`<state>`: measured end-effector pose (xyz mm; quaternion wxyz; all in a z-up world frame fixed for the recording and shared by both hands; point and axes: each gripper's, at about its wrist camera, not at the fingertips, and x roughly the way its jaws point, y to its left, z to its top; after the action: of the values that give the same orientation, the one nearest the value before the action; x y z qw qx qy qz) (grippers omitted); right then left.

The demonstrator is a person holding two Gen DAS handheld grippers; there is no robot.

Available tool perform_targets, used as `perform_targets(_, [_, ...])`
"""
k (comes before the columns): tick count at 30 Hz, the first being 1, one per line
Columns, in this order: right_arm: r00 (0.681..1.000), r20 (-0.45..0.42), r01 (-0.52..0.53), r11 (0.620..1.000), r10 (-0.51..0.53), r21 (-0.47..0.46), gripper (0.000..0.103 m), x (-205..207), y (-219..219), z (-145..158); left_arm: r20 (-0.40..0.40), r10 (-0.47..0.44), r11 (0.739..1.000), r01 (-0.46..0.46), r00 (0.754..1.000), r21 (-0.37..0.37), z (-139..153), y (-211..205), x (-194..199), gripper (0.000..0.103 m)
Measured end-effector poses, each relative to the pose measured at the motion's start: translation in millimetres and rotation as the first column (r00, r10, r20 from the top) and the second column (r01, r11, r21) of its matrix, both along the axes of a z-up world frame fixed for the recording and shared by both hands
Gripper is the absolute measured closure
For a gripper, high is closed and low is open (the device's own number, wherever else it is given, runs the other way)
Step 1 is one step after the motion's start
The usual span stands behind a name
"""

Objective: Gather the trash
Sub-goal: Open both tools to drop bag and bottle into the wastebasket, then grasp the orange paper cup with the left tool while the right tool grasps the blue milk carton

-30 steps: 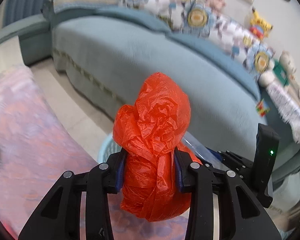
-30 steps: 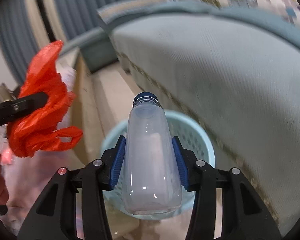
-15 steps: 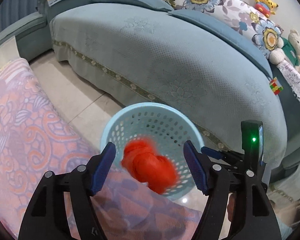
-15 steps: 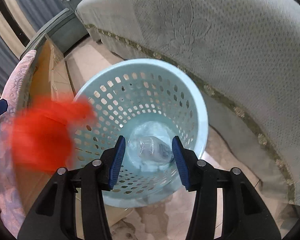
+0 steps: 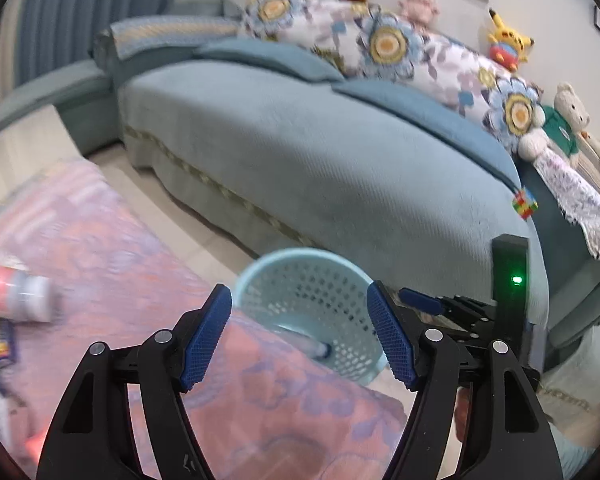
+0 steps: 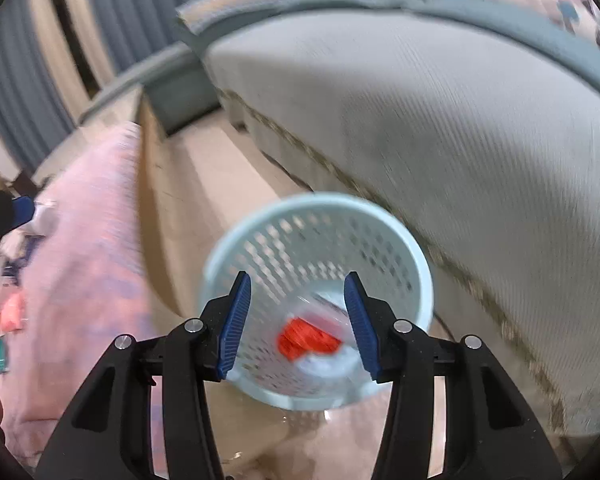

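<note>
The round pale-blue plastic basket with holes stands on the floor by the tabletop edge, easy to drop into. Red crumpled bag lies inside. Left claw and right claw gape empty.

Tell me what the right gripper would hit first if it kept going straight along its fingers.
Most likely the light blue basket: the right gripper, empty, points into its mouth, toward the red bag at the bottom. Depth is unclear.

Both wrist views angled down, sharing basket, sofa
</note>
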<state>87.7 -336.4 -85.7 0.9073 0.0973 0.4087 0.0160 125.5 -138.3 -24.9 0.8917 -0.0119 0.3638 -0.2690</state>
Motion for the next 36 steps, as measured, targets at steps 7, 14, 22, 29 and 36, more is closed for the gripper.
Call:
perform_targets(7, [0.973, 0.181, -0.146, 0.989, 0.145, -0.006, 0.058, -22.6, 63.0, 76.9, 0.096, 0.143, 0.987, -0.135, 0.985, -0.082, 52.2, 69.8, -43.8, 0.034])
perform_targets(14, [0.898, 0.286, -0.347, 0.938, 0.334, -0.007, 0.057, -42.6, 153.4, 134.7, 0.138, 0.433, 0.897, -0.41, 0.891, -0.168, 76.9, 185.6, -104.3, 0.026])
perform_targets(22, [0.81, 0.307, -0.517, 0.856, 0.499, -0.028, 0.057, -51.6, 275.0, 141.2, 0.115, 0.695, 0.718, -0.677, 0.71, -0.163, 55.6, 295.1, -144.9, 0.024])
perform_targets(29, [0.799, 0.19, -0.577, 0.816, 0.571, -0.023, 0.057, -31.9, 353.6, 114.6, 0.003, 0.752, 0.654, -0.746, 0.659, -0.127, 19.4, 342.4, -134.0, 0.024])
perform_targets(36, [0.823, 0.044, -0.566, 0.824, 0.566, -0.025, 0.042, -12.0, 388.5, 85.9, -0.108, 0.746, 0.647, -0.753, 0.657, -0.116, -16.4, 355.6, -116.7, 0.026])
